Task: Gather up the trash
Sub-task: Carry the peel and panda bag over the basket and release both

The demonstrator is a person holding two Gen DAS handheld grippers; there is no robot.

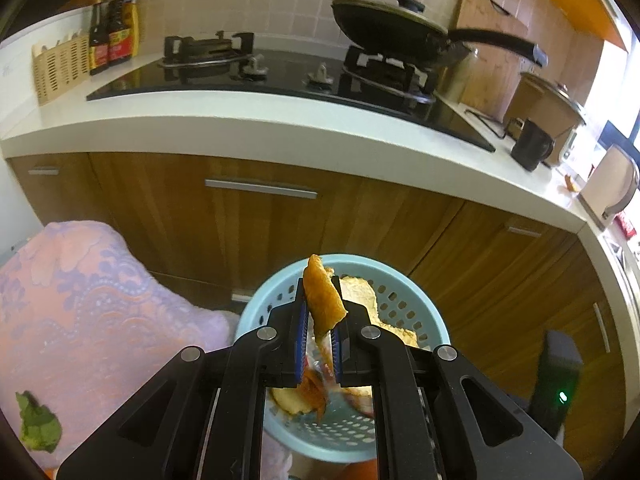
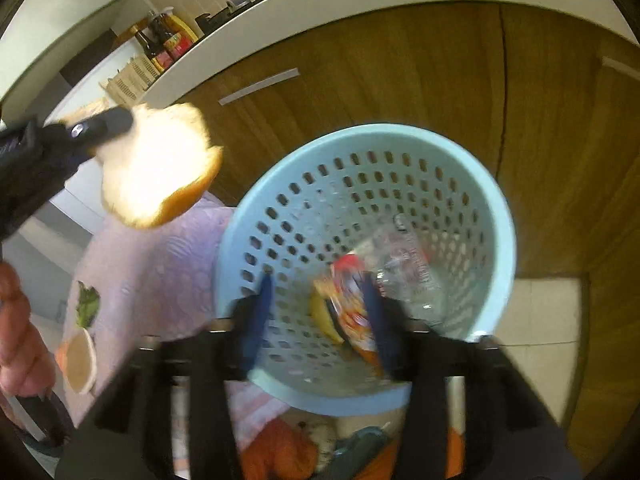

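Pinching a light, floppy peel (image 1: pixel 324 300) by its edge, the left gripper (image 1: pixel 319 332) holds it over the blue basket (image 2: pixel 496 216); the right gripper (image 2: pixel 320 320) hangs spread above a crinkly wrapper (image 2: pixel 352 312) inside

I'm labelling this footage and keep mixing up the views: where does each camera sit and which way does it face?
Left wrist: on the left tongs, facing down-forward at the blue basket and stove counter; the tongs grip an orange peel.
Right wrist: on the right tongs, open, looking down into the basket; the left tongs, their peel and a hand show.
Shared: basket, peel, lilac cloth.
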